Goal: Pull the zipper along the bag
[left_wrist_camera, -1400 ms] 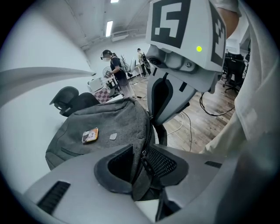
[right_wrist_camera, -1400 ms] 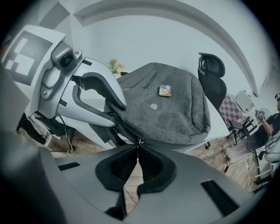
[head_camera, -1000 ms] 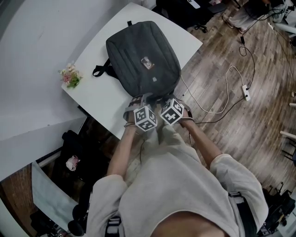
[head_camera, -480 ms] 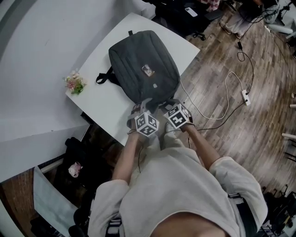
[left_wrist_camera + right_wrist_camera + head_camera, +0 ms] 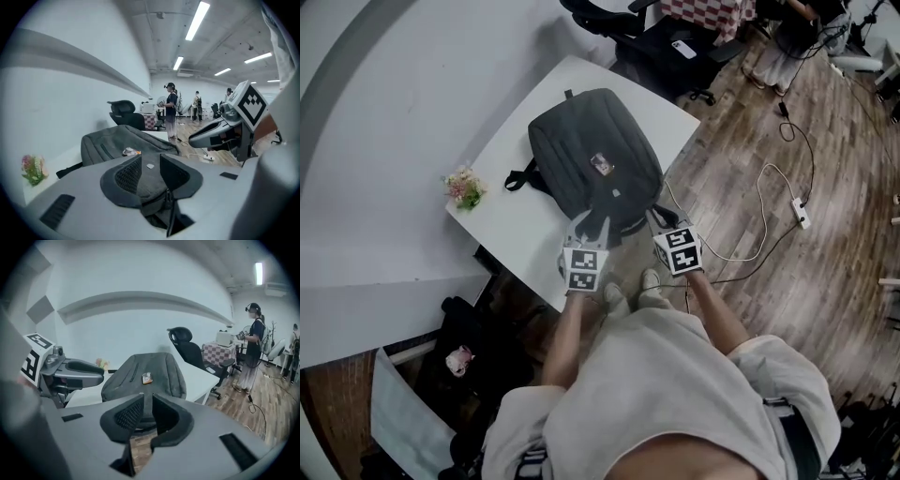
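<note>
A dark grey backpack (image 5: 586, 164) lies flat on the white table (image 5: 511, 220), its near end toward me. My left gripper (image 5: 592, 220) sits over that near end. In the left gripper view its jaws (image 5: 150, 160) are closing, with the bag's fabric and a zipper pull (image 5: 168, 198) in the gap; the pads are not clearly pressing. My right gripper (image 5: 660, 218) hovers at the bag's near right corner. Its jaws (image 5: 148, 400) are closing too, a narrow gap left, with nothing between them, only the bag's edge and floor beyond.
A small bunch of flowers (image 5: 465, 187) lies at the table's left edge. An office chair (image 5: 661, 42) stands past the table's far side. A white cable and power strip (image 5: 800, 192) lie on the wood floor to the right. People stand farther back in the room.
The two grippers were side by side at the bag's near end; now they are apart, the right one shifted toward the bag's right corner. The bag has stayed put on the table.
</note>
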Demonstrator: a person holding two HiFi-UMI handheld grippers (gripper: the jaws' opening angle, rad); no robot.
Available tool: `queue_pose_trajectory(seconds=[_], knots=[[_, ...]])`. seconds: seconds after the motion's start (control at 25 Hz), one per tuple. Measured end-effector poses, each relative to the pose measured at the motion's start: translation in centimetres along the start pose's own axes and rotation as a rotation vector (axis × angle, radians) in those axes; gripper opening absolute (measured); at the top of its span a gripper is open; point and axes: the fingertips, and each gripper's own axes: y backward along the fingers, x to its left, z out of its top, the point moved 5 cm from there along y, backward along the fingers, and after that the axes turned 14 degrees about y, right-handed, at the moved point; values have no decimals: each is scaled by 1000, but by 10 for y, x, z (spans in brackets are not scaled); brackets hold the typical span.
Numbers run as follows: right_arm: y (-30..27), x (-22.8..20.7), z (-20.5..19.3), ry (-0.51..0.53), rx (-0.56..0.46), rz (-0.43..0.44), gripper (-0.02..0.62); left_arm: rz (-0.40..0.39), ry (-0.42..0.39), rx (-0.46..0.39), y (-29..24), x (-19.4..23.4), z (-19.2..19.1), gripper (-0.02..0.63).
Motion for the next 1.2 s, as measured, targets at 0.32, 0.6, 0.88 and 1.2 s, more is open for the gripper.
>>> queue_pose_trajectory(seconds=[0.32, 0.6, 0.88, 1.2], knots=[[30, -29, 59, 24, -160, -100, 31, 92, 63, -200, 44, 22, 59, 84], [46, -32, 98, 94, -256, -138, 14, 129, 22, -292, 59, 28, 89, 32], [53, -39, 120, 137, -299, -172, 14, 128, 17, -316, 60, 30, 103, 26], [52, -38, 123, 144, -301, -184, 14, 128, 23, -318, 57, 33, 102, 26]])
